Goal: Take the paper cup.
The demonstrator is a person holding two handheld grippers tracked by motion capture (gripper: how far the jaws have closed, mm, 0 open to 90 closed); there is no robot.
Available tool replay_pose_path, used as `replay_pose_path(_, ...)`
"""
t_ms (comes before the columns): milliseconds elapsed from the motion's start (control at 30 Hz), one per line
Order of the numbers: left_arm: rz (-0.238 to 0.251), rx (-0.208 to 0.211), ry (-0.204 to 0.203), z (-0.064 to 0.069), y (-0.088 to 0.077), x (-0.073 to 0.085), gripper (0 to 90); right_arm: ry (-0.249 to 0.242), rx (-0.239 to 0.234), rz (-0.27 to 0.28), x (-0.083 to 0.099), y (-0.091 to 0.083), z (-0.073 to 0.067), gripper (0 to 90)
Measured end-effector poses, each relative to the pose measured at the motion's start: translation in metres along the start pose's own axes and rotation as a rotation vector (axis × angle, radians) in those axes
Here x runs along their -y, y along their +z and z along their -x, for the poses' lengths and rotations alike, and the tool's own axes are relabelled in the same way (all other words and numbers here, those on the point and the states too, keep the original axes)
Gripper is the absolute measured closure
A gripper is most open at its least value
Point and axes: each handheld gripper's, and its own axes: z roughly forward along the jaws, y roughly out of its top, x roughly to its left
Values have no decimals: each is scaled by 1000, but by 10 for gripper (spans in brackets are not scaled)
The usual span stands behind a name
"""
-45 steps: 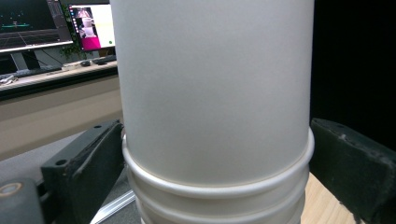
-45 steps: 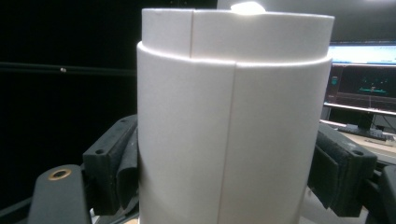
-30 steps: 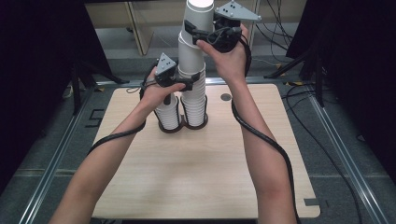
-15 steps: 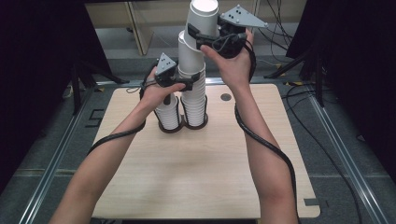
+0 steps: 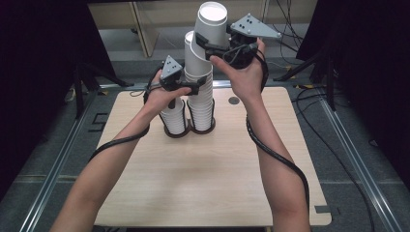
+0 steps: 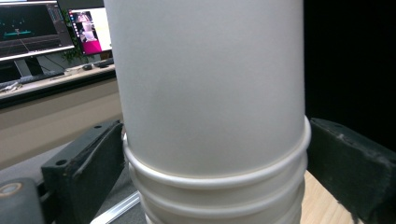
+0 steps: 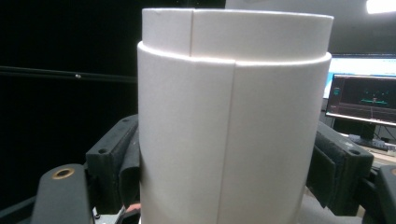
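Left tool [image 5: 195,88] clamps the tall cup stack [image 5: 199,96] in its black holder [image 5: 200,129] on the bench [image 5: 203,179], steadying it. Right tool [image 5: 209,50], jaws just closing, grips the top cup [image 5: 211,21], tilted above the stack, likely to separate it.

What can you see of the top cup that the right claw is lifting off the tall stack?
The top cup is a plain white paper cup, upside down, its flat base facing up and tilted toward the camera. The right claw view shows a vertical seam down its wall and a second cup's base stepping out above it, so it looks like a nested pair. The right claw clamps its lower wall, one pad on each side. It leans off the tall stack; whether it still touches the stack I cannot tell.
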Motion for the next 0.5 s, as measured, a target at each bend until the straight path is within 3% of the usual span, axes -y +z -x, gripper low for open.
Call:
replay_pose_path(467,21,2,21,3,-12,-2,49,4,2,2,6,-10,-3,221)
replay_pose_path(500,21,2,21,3,-12,-2,49,-14,4,6,6,-11,-2,221)
